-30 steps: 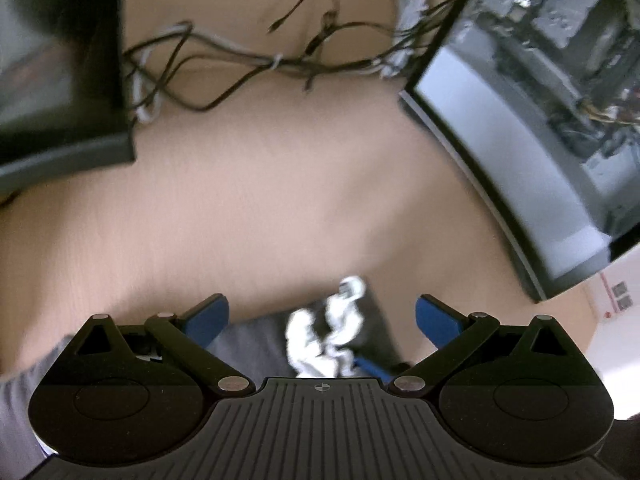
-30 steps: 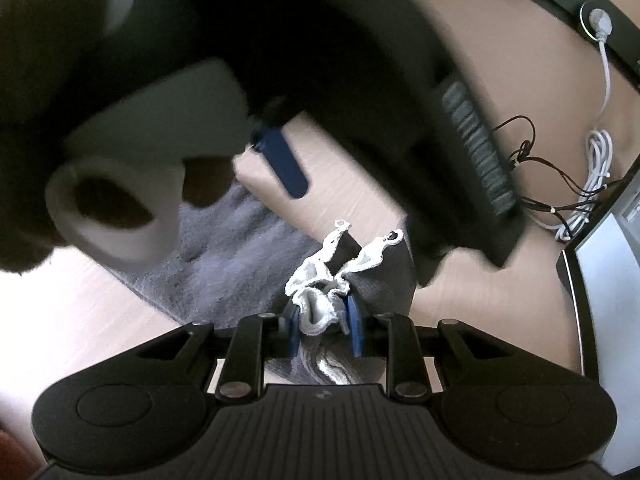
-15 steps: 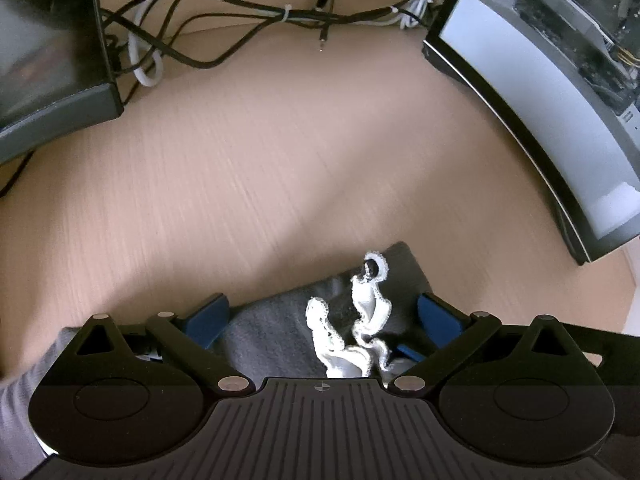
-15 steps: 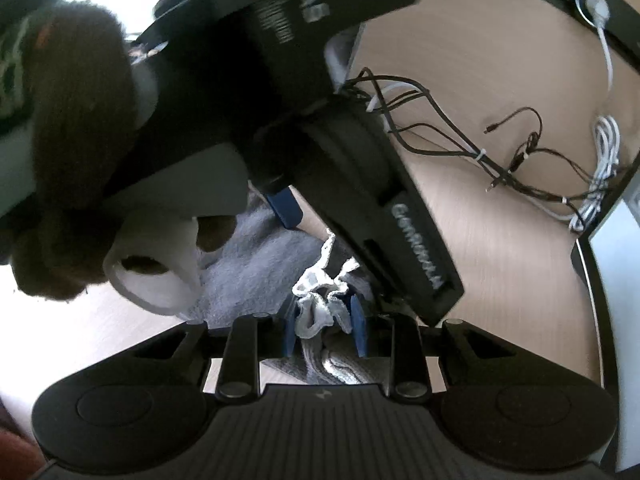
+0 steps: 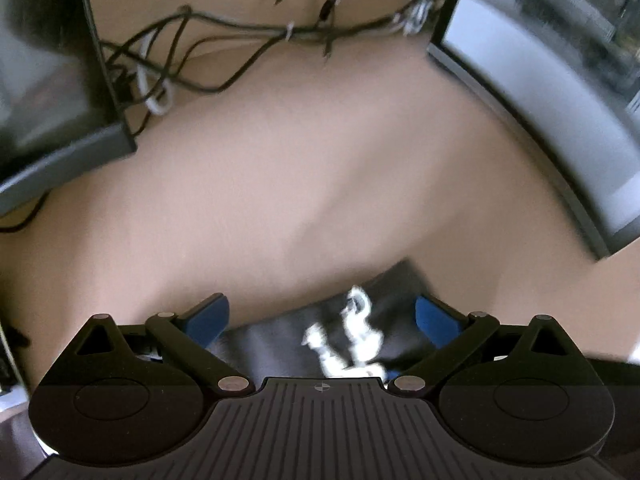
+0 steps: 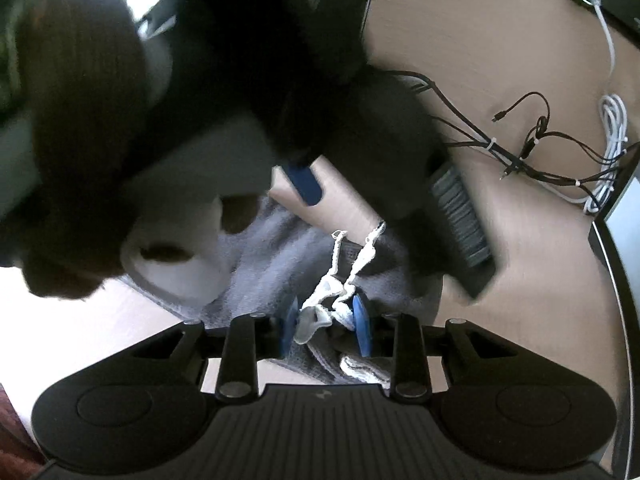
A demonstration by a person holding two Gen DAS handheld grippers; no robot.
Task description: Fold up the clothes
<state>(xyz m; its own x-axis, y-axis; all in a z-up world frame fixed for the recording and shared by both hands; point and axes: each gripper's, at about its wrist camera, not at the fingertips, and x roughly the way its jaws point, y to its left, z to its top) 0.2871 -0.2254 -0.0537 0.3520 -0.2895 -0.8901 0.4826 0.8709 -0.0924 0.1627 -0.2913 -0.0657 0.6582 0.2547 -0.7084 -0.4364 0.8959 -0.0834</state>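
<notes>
Right claw (image 6: 326,318) opening, blue pads narrow w/ the white drawstring (image 6: 340,280) between them, barely touching if at all. Grey garment (image 6: 260,248) lies on the tan surface (image 6: 500,240), at 12 o'clock from that claw. Left claw (image 5: 322,318) spread wide, holding nothing, garment below it. Cables (image 6: 540,144) at 2 o'clock on the right wrist view.

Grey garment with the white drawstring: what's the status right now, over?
Left tool wide open over the grey garment. Right tool opening, white drawstring between its pads. Cables well clear, nothing blocking.
</notes>
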